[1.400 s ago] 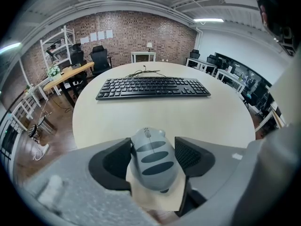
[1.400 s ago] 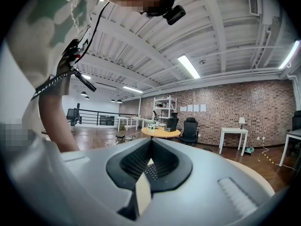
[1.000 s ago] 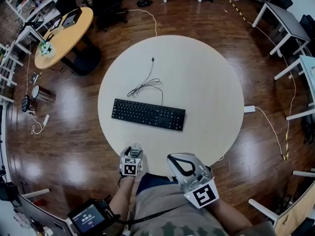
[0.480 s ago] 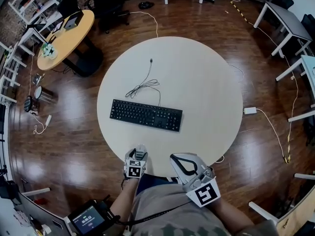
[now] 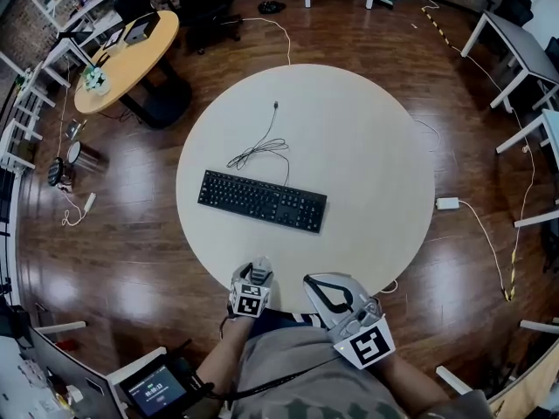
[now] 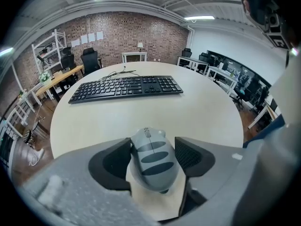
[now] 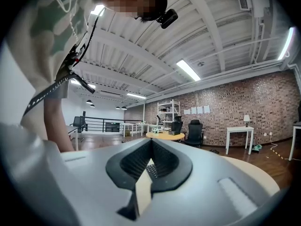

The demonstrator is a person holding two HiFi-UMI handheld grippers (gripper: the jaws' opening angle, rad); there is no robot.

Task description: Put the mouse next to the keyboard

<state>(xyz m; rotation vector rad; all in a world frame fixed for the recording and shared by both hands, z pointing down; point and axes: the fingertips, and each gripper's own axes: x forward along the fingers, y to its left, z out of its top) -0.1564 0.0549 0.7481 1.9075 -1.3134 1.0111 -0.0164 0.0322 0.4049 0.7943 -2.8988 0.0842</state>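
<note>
A grey mouse (image 6: 153,157) with dark stripes sits between the jaws of my left gripper (image 6: 153,144), which is shut on its sides. In the head view the left gripper (image 5: 251,291) is at the near edge of the round table (image 5: 376,164), a short way in front of the black keyboard (image 5: 262,201). The left gripper view shows the keyboard (image 6: 126,86) lying across the table beyond the mouse. My right gripper (image 5: 327,291) is beside the left one at the table edge, close to my body. Its jaws (image 7: 150,147) are shut with nothing in them.
The keyboard's thin black cable (image 5: 262,147) lies in loose loops behind it on the table. A wooden table (image 5: 122,55), chairs and shelves stand at the far left. White desks (image 5: 515,51) are at the right. A power cord (image 5: 447,202) lies on the wood floor.
The left gripper, with the mouse in it, has drifted slightly to the right along the table's near edge. The right gripper has barely moved.
</note>
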